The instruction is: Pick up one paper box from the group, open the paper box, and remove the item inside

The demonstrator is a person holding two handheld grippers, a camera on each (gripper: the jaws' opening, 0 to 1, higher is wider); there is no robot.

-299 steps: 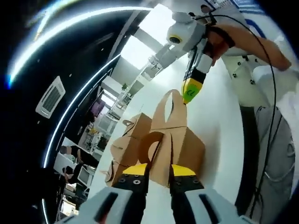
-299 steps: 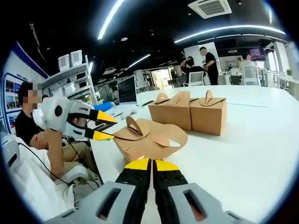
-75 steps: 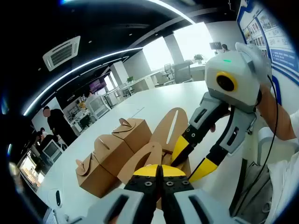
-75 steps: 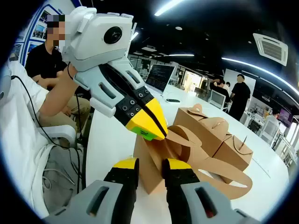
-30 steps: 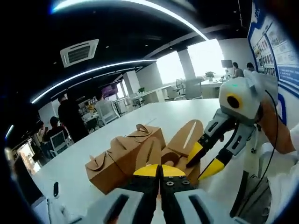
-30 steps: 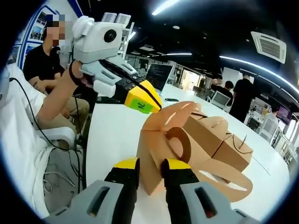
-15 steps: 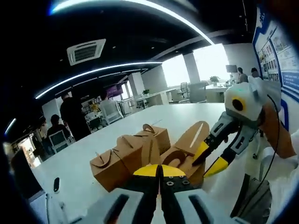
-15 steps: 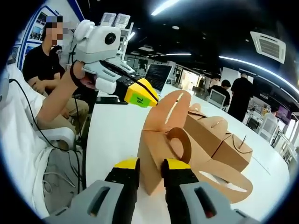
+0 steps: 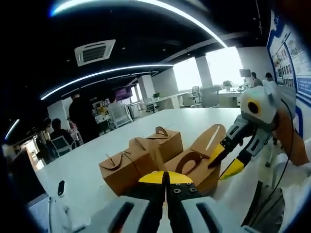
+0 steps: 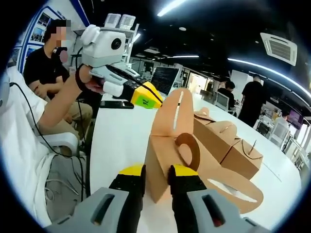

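An open brown paper box [image 10: 165, 155] stands on the white table [image 10: 116, 141]; one handle flap [image 10: 174, 114] sticks straight up and another flap [image 10: 233, 187] lies flat. My right gripper [image 10: 156, 171] is open, its jaws on either side of the box's near corner. My left gripper [image 10: 154, 102] is shut, just left of the upright flap's top, with nothing seen in it. In the left gripper view the left gripper [image 9: 165, 175] points at the open box [image 9: 194, 167], and the right gripper [image 9: 224, 161] straddles its right end. What is inside the box is hidden.
Two closed paper boxes [image 10: 218, 138] [image 10: 245, 155] sit right behind the open one, also seen as boxes [image 9: 121, 172] [image 9: 165, 143]. A seated person [image 10: 43, 68] is at the table's edge. A dark phone [image 10: 116, 104] and a small black object [image 9: 60, 188] lie on the table.
The tall handle flap has swung from leaning over the box to standing upright. My left gripper has drawn back slightly from it. The right gripper has stayed at the box's corner.
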